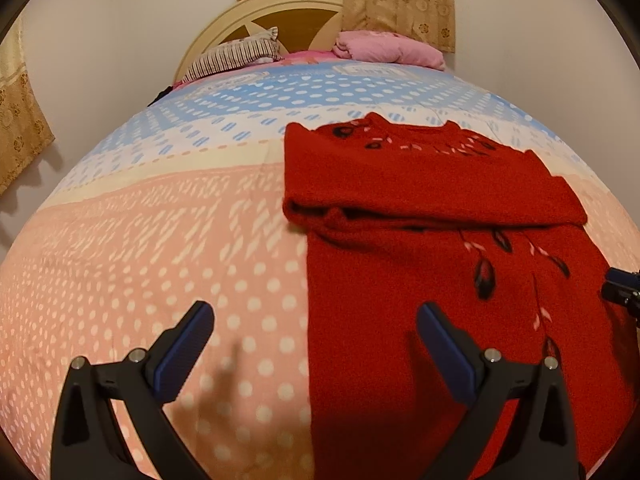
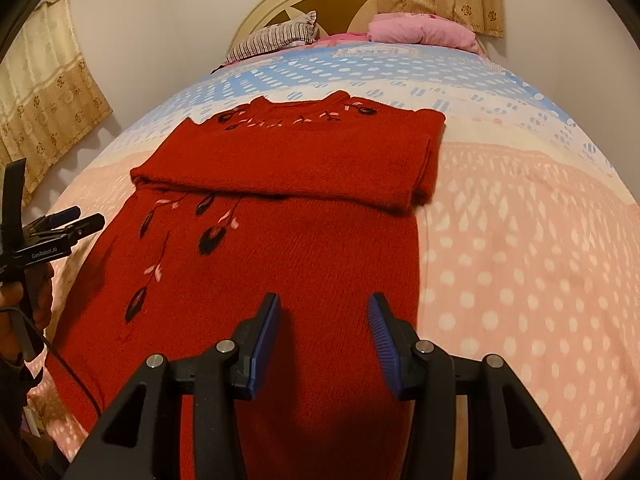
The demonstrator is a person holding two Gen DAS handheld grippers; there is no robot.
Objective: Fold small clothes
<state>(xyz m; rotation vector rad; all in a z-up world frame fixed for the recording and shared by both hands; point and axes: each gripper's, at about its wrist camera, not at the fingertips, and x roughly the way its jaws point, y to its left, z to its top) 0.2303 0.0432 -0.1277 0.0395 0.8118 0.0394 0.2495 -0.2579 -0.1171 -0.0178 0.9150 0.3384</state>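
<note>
A red knit sweater (image 1: 432, 264) with black and pink leaf embroidery lies flat on the bed, its sleeves folded across the chest as a band (image 2: 288, 168). It also shows in the right wrist view (image 2: 312, 256). My left gripper (image 1: 316, 316) is open and empty, above the sweater's left edge near the hem. It also shows at the left of the right wrist view (image 2: 76, 218). My right gripper (image 2: 324, 312) is open and empty, just above the sweater's lower body near its right edge. Its tip shows at the right edge of the left wrist view (image 1: 622, 290).
The bed cover (image 1: 168, 240) is pink with white dots near me and blue farther off. A striped pillow (image 1: 236, 56) and a pink folded blanket (image 1: 388, 50) lie by the cream headboard (image 1: 256, 12). Beige curtains (image 2: 48, 92) hang on the walls.
</note>
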